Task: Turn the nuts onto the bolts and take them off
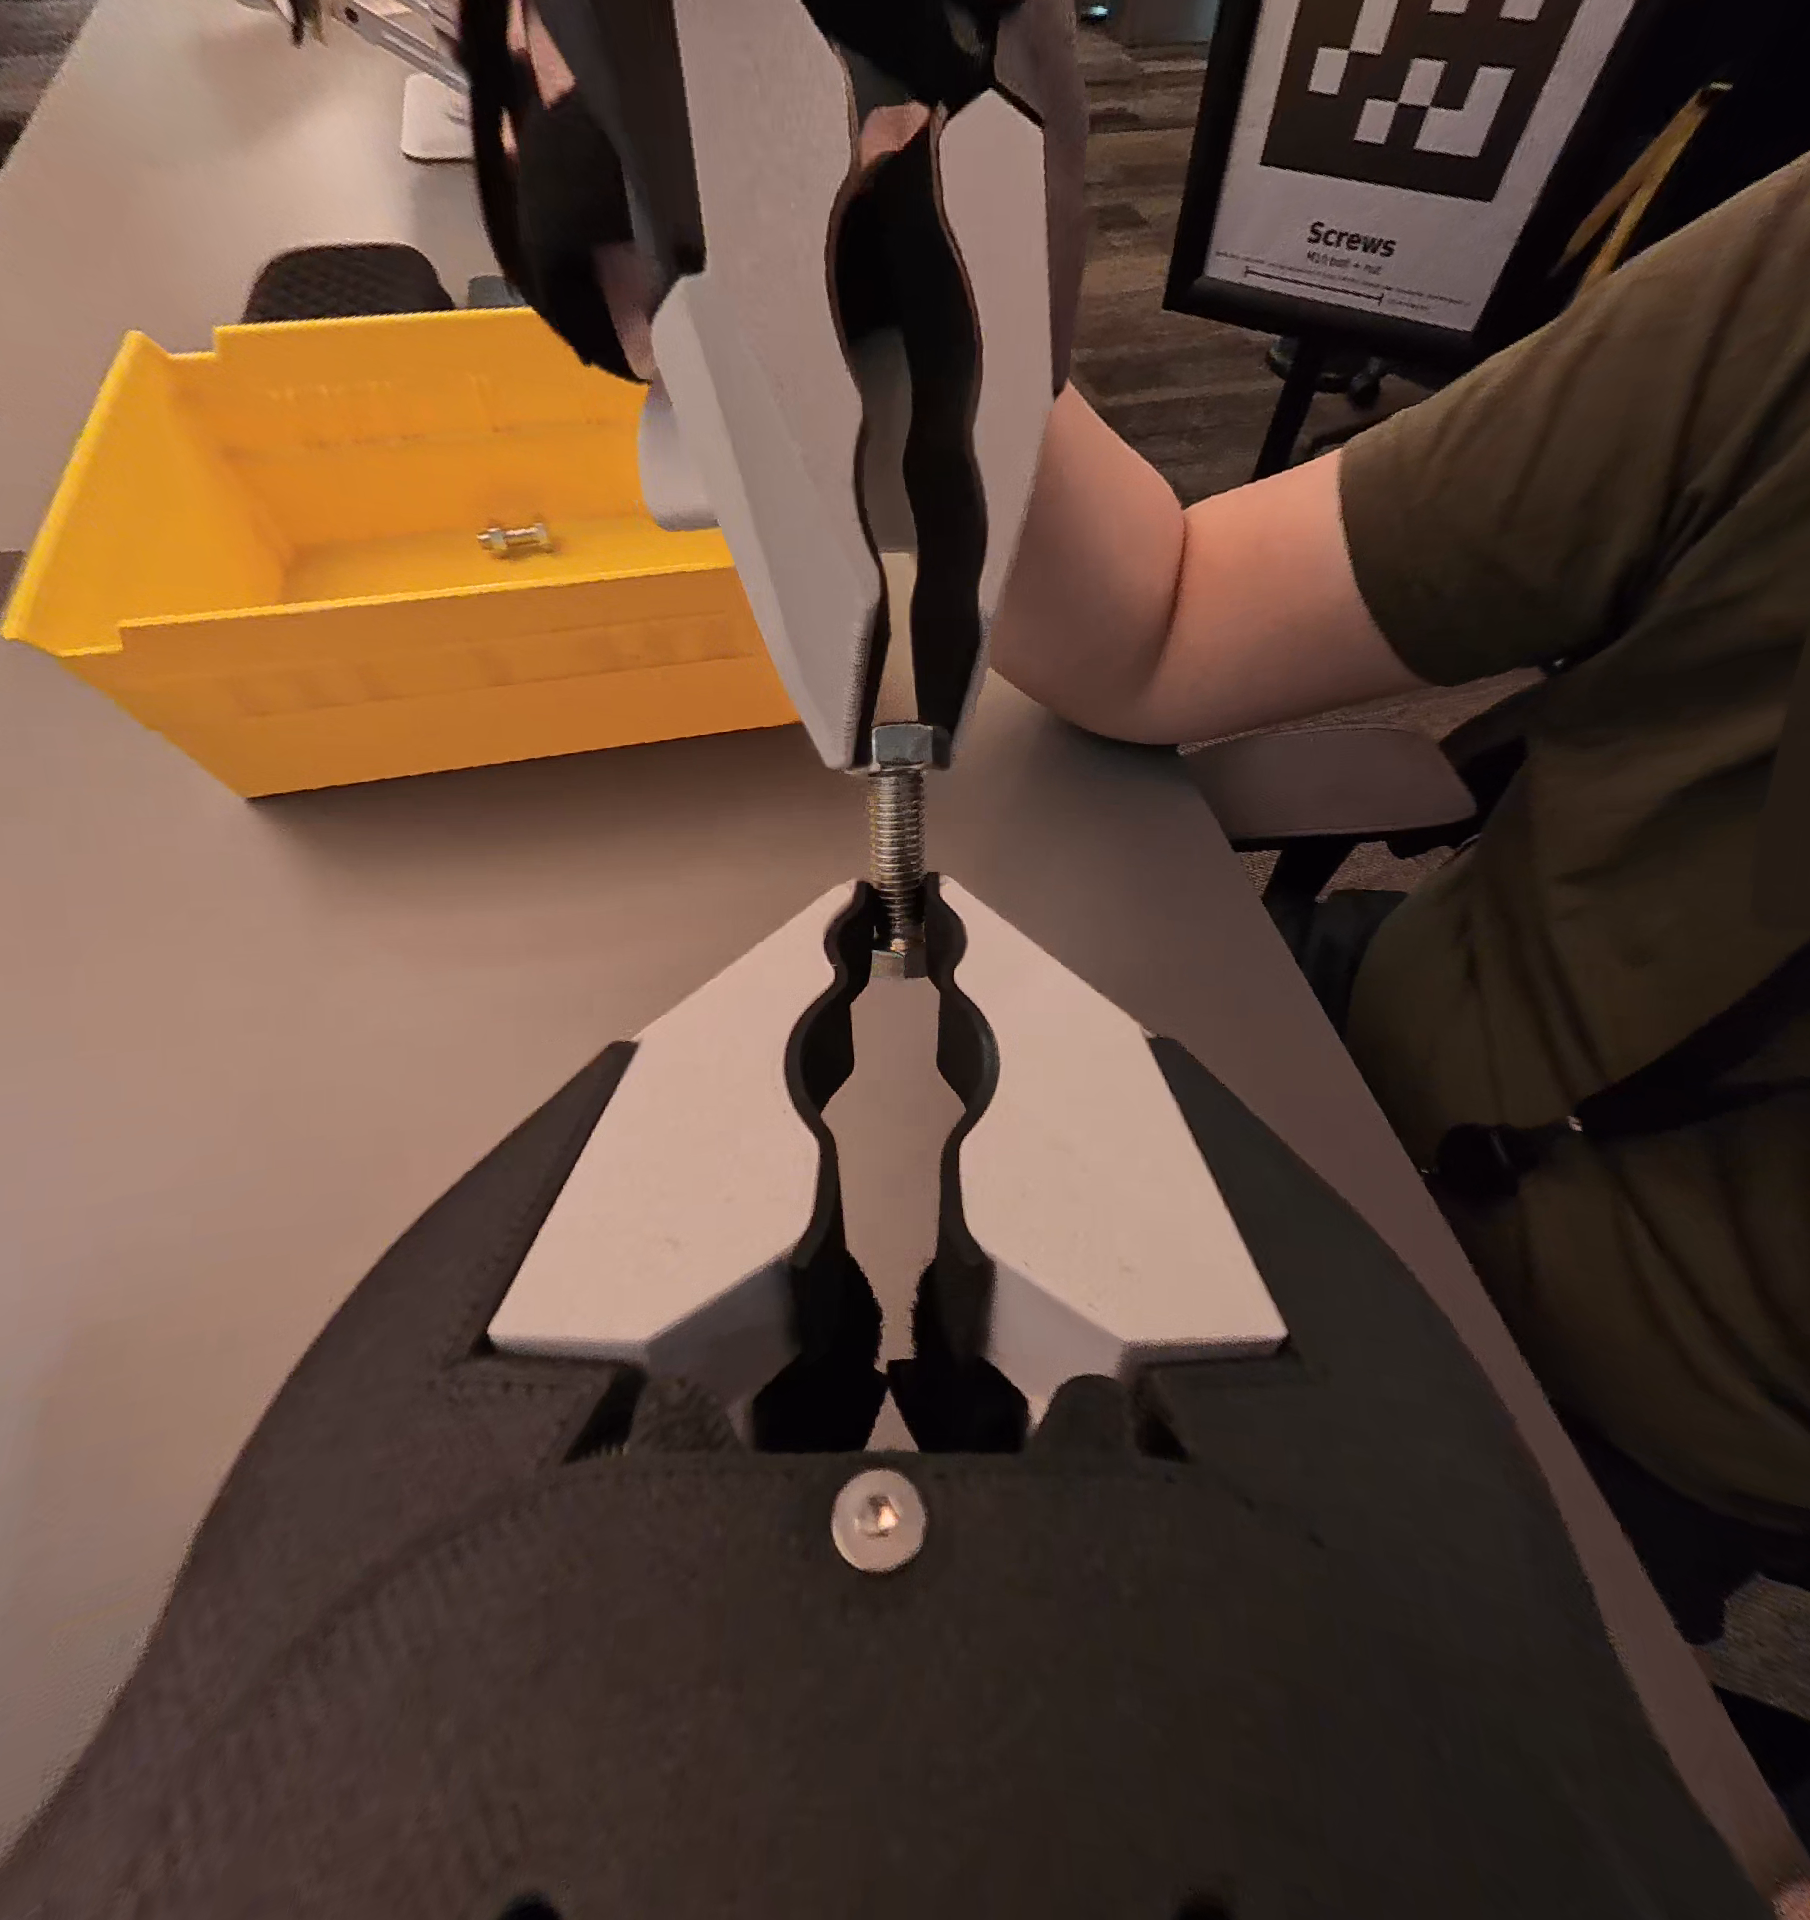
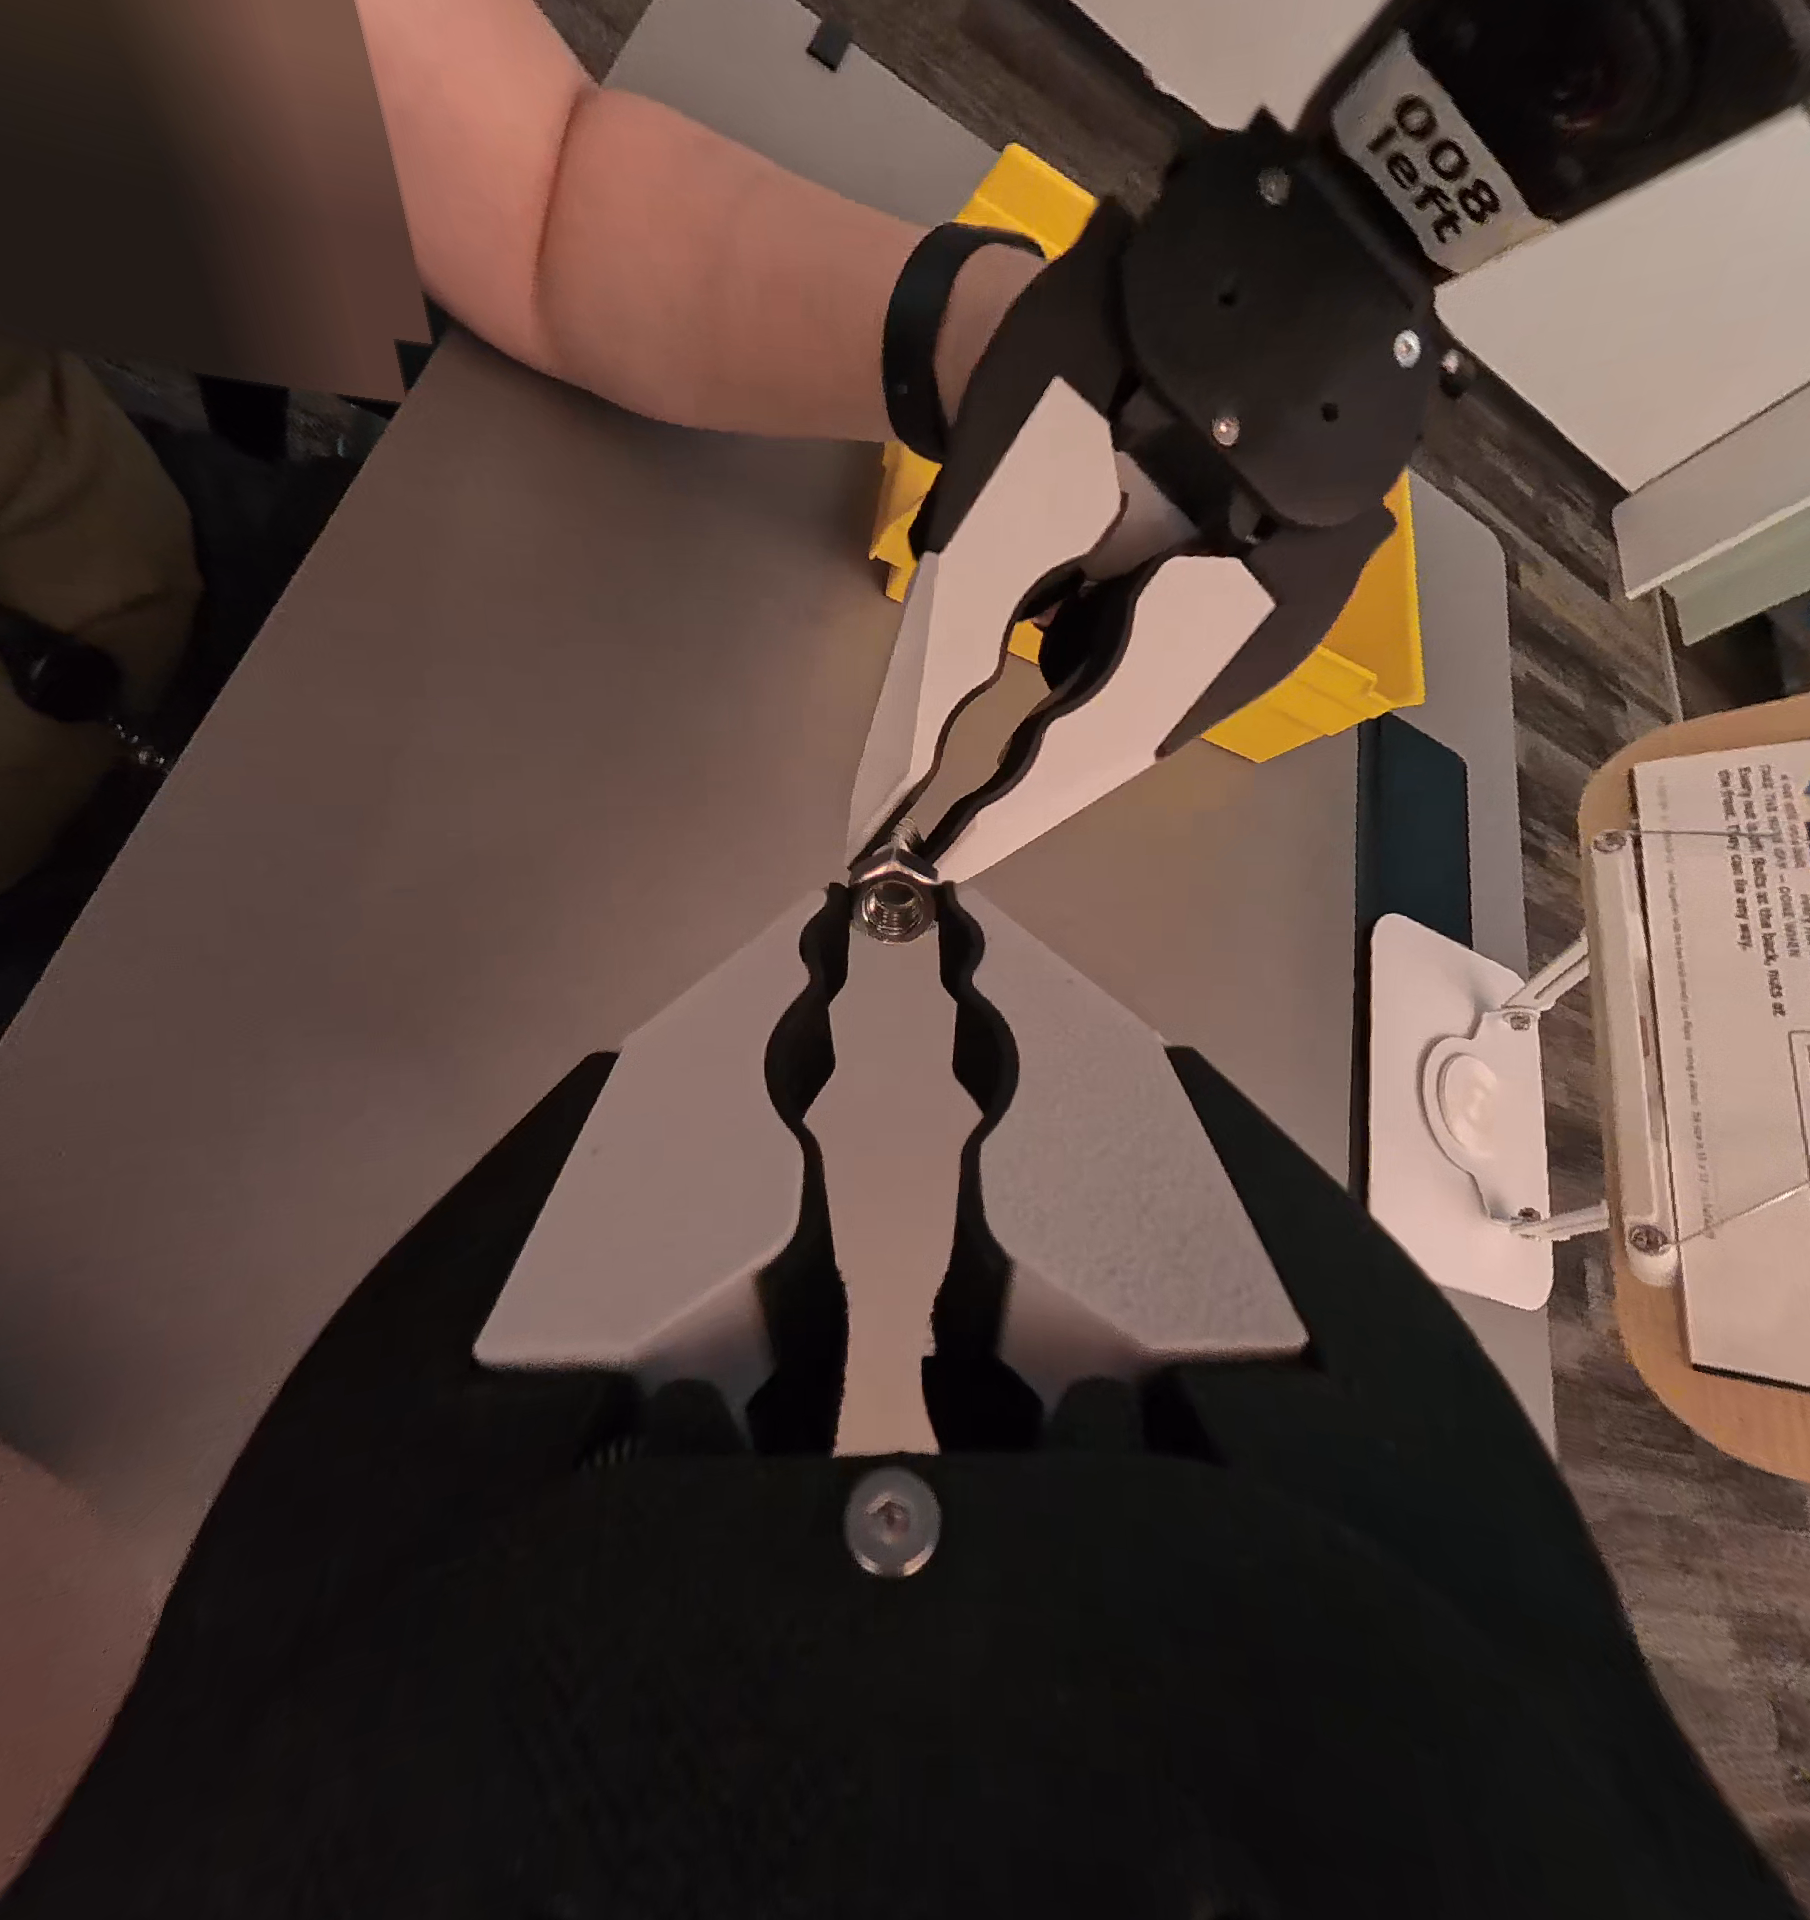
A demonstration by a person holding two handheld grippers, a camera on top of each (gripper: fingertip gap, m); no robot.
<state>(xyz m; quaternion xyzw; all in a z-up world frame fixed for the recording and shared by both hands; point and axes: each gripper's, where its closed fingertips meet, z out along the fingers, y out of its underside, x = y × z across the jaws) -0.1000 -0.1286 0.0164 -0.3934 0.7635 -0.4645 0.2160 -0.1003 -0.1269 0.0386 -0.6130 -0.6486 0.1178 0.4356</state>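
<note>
In the left wrist view my left gripper (image 1: 896,904) is shut on the head of a silver bolt (image 1: 896,831), whose threaded shaft points away from me above the grey table (image 1: 361,1039). My right gripper (image 1: 906,753) comes down from the top and is shut on a hex nut (image 1: 909,746) sitting at the far end of the shaft. In the right wrist view my right gripper (image 2: 888,904) pinches the nut (image 2: 885,920), its threaded hole facing the camera. My left gripper (image 2: 896,847) meets it from the upper right; the bolt is mostly hidden behind the nut.
A yellow bin (image 1: 413,686) stands on the table at the left, with another bolt and nut (image 1: 513,540) lying in it; it also shows behind the left gripper (image 2: 1337,686). A person's arm (image 1: 1109,582) rests at the table's right edge. A white stand base (image 2: 1452,1112) sits at the right. Less than 4 cm separates the two grippers' tips.
</note>
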